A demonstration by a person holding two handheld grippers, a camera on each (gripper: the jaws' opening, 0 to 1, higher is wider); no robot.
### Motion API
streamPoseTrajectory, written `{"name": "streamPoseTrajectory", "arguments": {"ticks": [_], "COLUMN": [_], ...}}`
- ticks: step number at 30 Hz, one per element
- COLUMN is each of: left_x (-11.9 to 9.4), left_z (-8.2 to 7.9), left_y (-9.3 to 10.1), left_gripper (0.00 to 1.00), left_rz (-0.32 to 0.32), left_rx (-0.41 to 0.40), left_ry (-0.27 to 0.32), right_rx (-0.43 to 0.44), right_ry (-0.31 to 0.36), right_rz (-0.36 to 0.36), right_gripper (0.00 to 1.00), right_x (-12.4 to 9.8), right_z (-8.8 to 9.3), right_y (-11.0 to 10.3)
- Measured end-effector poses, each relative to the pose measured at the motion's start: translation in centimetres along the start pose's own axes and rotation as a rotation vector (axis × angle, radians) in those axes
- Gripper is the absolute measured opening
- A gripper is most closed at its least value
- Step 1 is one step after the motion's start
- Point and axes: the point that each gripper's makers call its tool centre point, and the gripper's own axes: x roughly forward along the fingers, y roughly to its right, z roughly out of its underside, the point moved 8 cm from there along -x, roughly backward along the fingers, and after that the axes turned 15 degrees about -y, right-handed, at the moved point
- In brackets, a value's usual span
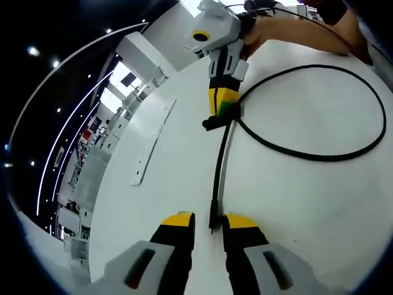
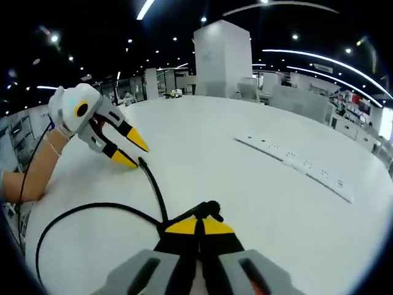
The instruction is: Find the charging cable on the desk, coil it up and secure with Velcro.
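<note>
While my right gripper [image 2: 198, 226] clamps cable [image 1: 319, 153] at loop crossing, my left gripper [image 1: 209, 222] gapes, cable end lying lengthwise between jaws, nearest.

Matt rubbery-looking cable [image 1: 319, 153], smooth desk [image 1: 184, 184]

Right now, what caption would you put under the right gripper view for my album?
Right gripper pinches the black cable on the white table; left gripper holds its end.
</note>
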Motion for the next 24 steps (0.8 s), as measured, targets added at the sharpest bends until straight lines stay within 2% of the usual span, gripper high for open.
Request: {"name": "streamPoseTrajectory", "arguments": {"ticks": [5, 15, 19, 24], "left_x": [-0.2, -0.1, 0.1, -0.2], "left_z": [-0.2, -0.4, -0.3, -1.3], "left_y": [-0.4, -0.5, -1.0, -1.7], "left_gripper": [0.38, 0.38, 0.38, 0.38], "left_rz": [-0.025, -0.026, -0.054, -0.071], "left_rx": [-0.015, -0.023, -0.06, -0.127], "left_ry": [0.025, 0.028, 0.028, 0.117], "right_rx": [0.014, -0.004, -0.021, -0.014], "right_ry": [0.015, 0.01, 0.001, 0.001], "right_rz": [-0.013, 0.002, 0.013, 0.015], "right_gripper": [0.03, 0.03, 0.03, 0.03], "right_x": [-0.2, -0.4, -0.4, -0.5], "right_z": [0.1, 0.0, 0.0, -0.1], "right_y": [-0.1, -0.2, -0.3, -0.3]}}
